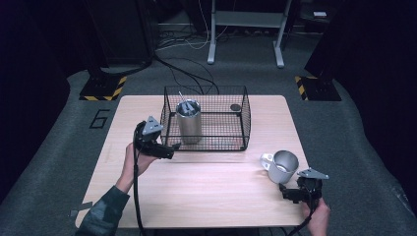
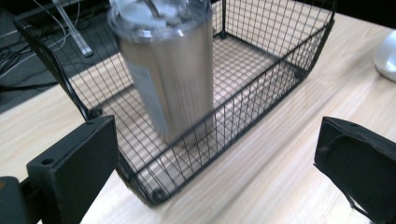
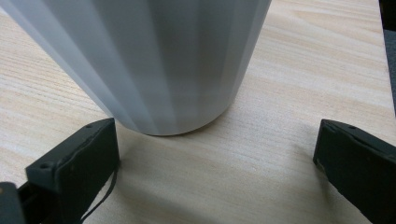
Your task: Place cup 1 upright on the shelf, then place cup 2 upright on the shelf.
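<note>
**Grippers Positioned at Basket and Mug**

A black wire basket (image 1: 206, 118), rectangular with a fine grid mesh, stood at the upper centre of the high view on a pale wood-grain table (image 1: 196, 191). Inside its left part stood an upright brushed-steel tumbler (image 1: 189, 120), cylindrical and slightly tapered, capped by a clear lid. A small dark round object (image 1: 235, 107) lay in the basket's far right corner. At the lower right of the high view stood a matte metal mug (image 1: 281, 166) with a light handle on its left side, its opening facing up.

The left gripper (image 1: 169, 150) was held just beside the basket's near left corner, aimed toward the basket. In the left gripper view its black, blocky jaws were spread wide, gripping nothing, with the basket and tumbler (image 2: 168, 70) between and beyond them.

The right gripper (image 1: 287, 191) sat at the lower right of the high view, just below the mug. In the right gripper view its jaws were spread wide, empty, with the mug's smooth grey wall (image 3: 154, 60) near and centred above them.
</note>
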The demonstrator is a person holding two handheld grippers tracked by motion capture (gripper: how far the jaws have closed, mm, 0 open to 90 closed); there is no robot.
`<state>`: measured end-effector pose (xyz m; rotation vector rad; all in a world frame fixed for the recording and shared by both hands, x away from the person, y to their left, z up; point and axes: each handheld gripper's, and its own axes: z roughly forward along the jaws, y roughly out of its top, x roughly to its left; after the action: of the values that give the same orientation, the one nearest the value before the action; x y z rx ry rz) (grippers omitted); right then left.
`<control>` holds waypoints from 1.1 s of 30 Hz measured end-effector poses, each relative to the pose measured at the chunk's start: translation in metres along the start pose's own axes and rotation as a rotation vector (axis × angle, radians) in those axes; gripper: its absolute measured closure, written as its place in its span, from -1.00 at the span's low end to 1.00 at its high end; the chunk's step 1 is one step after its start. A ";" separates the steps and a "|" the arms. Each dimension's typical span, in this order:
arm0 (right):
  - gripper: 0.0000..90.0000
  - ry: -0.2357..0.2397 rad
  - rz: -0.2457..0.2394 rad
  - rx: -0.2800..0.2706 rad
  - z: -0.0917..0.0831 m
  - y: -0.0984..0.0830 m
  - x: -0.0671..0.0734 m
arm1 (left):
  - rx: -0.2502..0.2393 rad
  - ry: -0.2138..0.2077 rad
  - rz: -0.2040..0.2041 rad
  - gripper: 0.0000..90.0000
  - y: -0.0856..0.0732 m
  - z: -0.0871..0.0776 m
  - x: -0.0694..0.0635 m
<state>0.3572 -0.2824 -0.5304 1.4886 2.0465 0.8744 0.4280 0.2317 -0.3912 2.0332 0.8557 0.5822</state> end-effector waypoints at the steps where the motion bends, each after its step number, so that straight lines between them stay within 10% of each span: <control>1: -1.00 0.000 0.000 0.000 0.000 0.000 0.000 | -0.003 0.007 -0.002 -1.00 -0.004 0.001 -0.002; 23: -1.00 0.000 0.001 0.001 0.000 0.000 0.000 | 0.190 -0.044 -0.150 -1.00 -0.120 0.028 0.003; 33: -1.00 0.005 -0.006 0.003 0.000 0.000 -0.001 | 0.197 0.020 -0.119 -1.00 -0.143 0.036 -0.008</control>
<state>0.3575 -0.2830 -0.5303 1.4829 2.0557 0.8738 0.3954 0.2672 -0.5303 2.1373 1.0739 0.4685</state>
